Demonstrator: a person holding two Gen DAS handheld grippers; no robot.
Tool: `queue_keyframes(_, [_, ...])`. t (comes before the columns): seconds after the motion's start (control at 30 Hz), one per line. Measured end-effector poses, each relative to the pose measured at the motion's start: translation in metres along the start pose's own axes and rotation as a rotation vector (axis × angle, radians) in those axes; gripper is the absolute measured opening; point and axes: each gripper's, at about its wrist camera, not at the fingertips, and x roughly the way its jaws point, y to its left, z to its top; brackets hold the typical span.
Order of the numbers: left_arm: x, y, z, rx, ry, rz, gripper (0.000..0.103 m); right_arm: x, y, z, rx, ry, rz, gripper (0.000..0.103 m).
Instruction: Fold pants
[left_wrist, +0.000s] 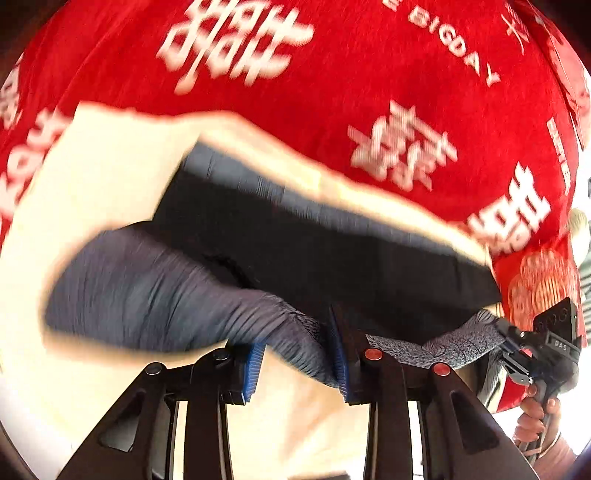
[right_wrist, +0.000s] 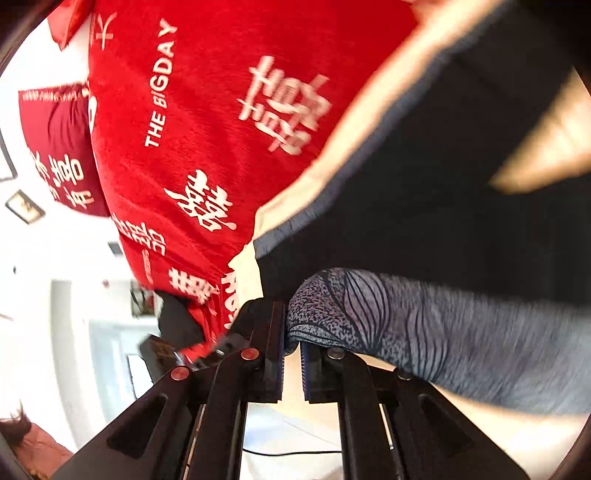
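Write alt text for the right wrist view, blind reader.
The right tool grips a fold of blue-grey patterned pants between its blue-padded fingers, the fabric trailing off to the right. Behind lie a cream surface and a red cloth printed with white characters and "THE BIGDAY". The image is motion-blurred.

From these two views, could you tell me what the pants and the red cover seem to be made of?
The pants look like thin stretch knit, matte grey-blue with a speckled, dark-lined print near the held edge; it drapes and gathers into fine creases. The red cover looks like soft matte cloth, perhaps plush, printed with white characters. Motion blur leaves the exact fibre of both open.
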Motion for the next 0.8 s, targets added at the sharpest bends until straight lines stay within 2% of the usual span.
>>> queue_keyframes(0.17, [0.06,-0.004,0.07,0.005,-0.04,0.074,0.035,0.048,0.005,0.094,-0.099,0.11,-0.082,0.011])
queue_keyframes(0.27, [0.104,0.003,0.087,0.009,-0.021,0.125,0.035,0.086,-0.013,0.138,-0.116,0.161,-0.142,0.011])
queue_keyframes(0.37, [0.144,0.011,0.099,-0.001,0.043,0.202,0.035,0.124,-0.037,0.162,-0.133,0.214,-0.238,0.012])
queue_keyframes(0.47, [0.143,0.006,0.102,0.012,0.055,0.24,0.036,0.149,-0.057,0.173,-0.122,0.269,-0.311,0.014])
queue_keyframes(0.5, [0.133,0.003,0.1,0.022,0.046,0.259,0.05,0.148,-0.053,0.173,-0.127,0.267,-0.314,0.019])
queue_keyframes(0.53, [0.12,-0.002,0.098,0.038,0.026,0.32,0.079,0.145,-0.047,0.172,-0.139,0.27,-0.307,0.044])
queue_keyframes(0.57, [0.107,-0.005,0.095,0.056,0.0,0.364,0.089,0.14,-0.038,0.169,-0.162,0.266,-0.3,0.075])
queue_keyframes(0.6, [0.095,-0.007,0.091,0.073,-0.024,0.39,0.091,0.134,-0.029,0.166,-0.178,0.26,-0.285,0.083])
queue_keyframes(0.7, [0.09,-0.008,0.084,0.111,-0.008,0.449,0.091,0.117,0.0,0.15,-0.252,0.243,-0.296,0.083])
queue_keyframes(0.73, [0.097,-0.006,0.083,0.115,0.014,0.47,0.091,0.116,0.007,0.145,-0.281,0.248,-0.309,0.073])
queue_keyframes(0.77, [0.108,-0.003,0.082,0.107,0.038,0.48,0.091,0.118,0.013,0.14,-0.314,0.258,-0.326,0.053])
queue_keyframes(0.8, [0.124,0.003,0.081,0.087,0.062,0.485,0.091,0.125,0.017,0.135,-0.359,0.277,-0.359,0.045])
